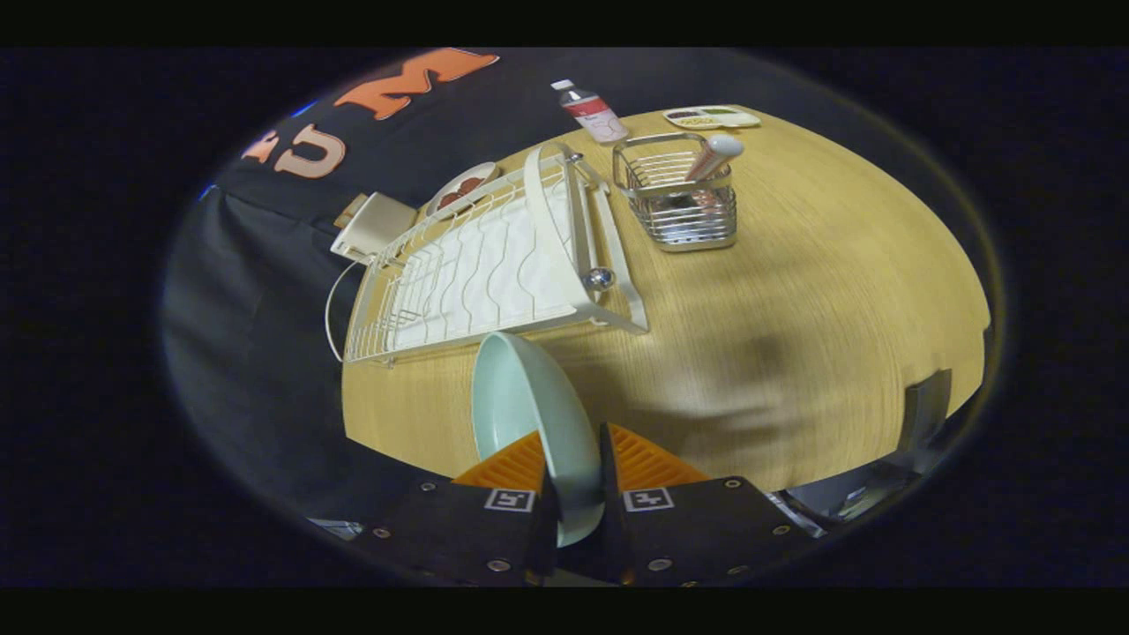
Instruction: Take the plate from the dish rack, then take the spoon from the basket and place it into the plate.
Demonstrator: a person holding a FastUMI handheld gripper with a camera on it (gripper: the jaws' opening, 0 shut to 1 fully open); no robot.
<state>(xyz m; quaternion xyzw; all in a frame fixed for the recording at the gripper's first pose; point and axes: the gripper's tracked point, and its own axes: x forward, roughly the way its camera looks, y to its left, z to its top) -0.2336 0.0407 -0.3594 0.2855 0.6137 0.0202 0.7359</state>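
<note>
A pale green plate [529,414] stands on edge between my fingers, and my gripper [573,463] is shut on its rim, holding it above the wooden table [794,309]. Beyond the plate lies the white wire dish rack [494,260], with no dishes in it. To the right of the rack stands a wire basket [681,196]. A spoon with a light handle [716,156] leans out of the basket's top right corner.
A small bottle [591,110] stands behind the basket. A flat tray [711,116] lies at the table's far edge. A dish with dark food [460,189] and a beige box [375,225] sit behind the rack. A dark chair back [926,406] shows at the table's right.
</note>
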